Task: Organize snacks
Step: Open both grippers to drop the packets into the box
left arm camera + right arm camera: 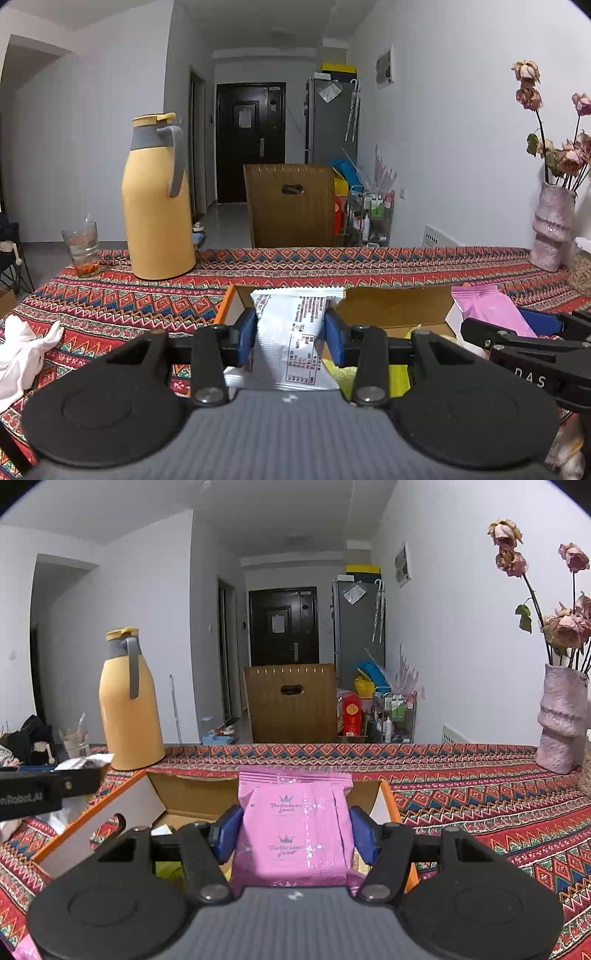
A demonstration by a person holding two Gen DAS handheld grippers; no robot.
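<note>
Indoors, patterned tablecloth point(332, 266), yellow jug point(157, 206), dark door point(251, 140)

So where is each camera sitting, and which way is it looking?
Left wrist: sits on the left gripper, looks across the table; its fingers clamp a white snack packet.
Right wrist: sits on the right gripper, facing likewise; its fingers clamp a pink snack packet.
Both show the cardboard box, yellow jug and the other gripper.
</note>
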